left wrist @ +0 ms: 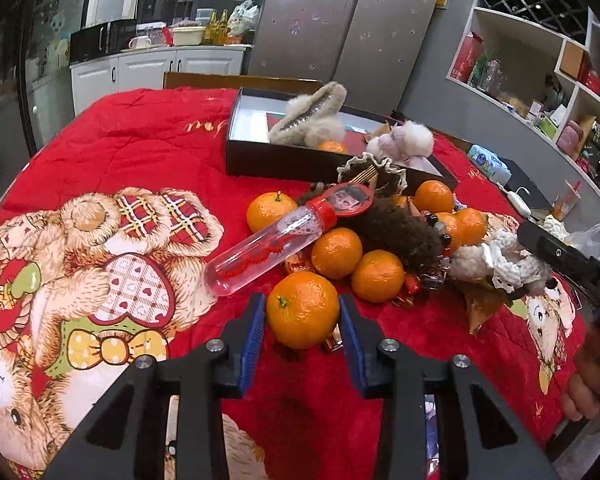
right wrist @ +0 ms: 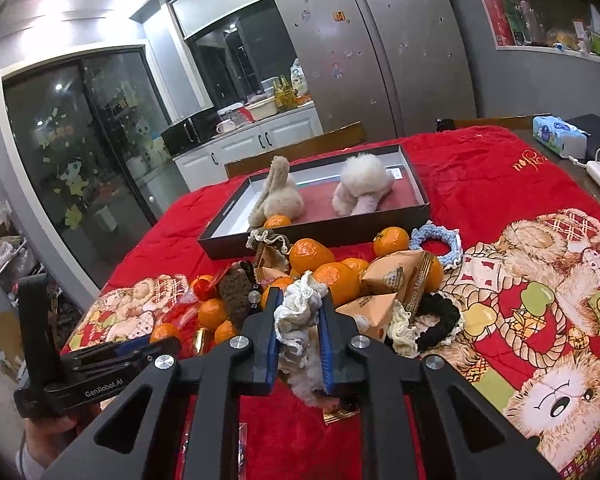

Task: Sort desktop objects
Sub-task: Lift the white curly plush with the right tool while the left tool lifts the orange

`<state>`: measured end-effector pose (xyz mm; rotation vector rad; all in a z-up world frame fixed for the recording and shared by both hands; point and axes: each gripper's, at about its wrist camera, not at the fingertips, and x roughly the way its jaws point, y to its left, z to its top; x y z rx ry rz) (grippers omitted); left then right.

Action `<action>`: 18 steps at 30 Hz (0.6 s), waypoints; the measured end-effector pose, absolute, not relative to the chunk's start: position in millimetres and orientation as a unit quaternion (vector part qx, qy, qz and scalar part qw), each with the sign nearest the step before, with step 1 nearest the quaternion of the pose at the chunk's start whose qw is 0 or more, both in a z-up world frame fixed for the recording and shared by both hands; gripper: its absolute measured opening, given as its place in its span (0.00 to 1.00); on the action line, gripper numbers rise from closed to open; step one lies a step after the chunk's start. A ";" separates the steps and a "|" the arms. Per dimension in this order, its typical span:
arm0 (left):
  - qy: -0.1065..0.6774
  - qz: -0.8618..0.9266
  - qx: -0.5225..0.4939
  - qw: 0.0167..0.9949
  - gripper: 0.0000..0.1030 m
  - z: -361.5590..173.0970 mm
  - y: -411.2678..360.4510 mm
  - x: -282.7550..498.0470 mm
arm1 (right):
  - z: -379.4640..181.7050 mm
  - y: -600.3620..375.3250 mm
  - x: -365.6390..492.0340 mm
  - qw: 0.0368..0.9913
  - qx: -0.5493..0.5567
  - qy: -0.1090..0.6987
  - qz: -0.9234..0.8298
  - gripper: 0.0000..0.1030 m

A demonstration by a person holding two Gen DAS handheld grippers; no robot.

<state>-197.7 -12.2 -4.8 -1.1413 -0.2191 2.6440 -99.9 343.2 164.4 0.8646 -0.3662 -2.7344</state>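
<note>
— Blue-padded jaws of the left gripper (left wrist: 302,322) sit on either side of a round orange mandarin (left wrist: 302,309), pads pressed against its sides, at the near edge of the fruit pile.

— And the right gripper (right wrist: 299,330)?

— Its jaws are clamped on a cream-white crocheted scrunchie (right wrist: 298,312), bunched between the pads.

— What lies around them?

— More mandarins, a clear plastic bottle with a red cap (left wrist: 270,246), a brown fuzzy scrunchie (left wrist: 396,228) and tan snack packets (right wrist: 396,276), all on a red quilted cloth with teddy bears (left wrist: 148,148) covering the table.

— Farther back?

— A shallow black box (right wrist: 316,227) holding a beige fluffy hair clip (right wrist: 278,196), a white-pink plush toy (right wrist: 364,188) and one mandarin.
</note>
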 end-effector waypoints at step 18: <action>-0.063 0.913 -0.372 0.155 0.37 18.7 4.4 -182.3 | 176.3 357.1 -80.2 0.122 0.279 -0.142 -0.942 0.16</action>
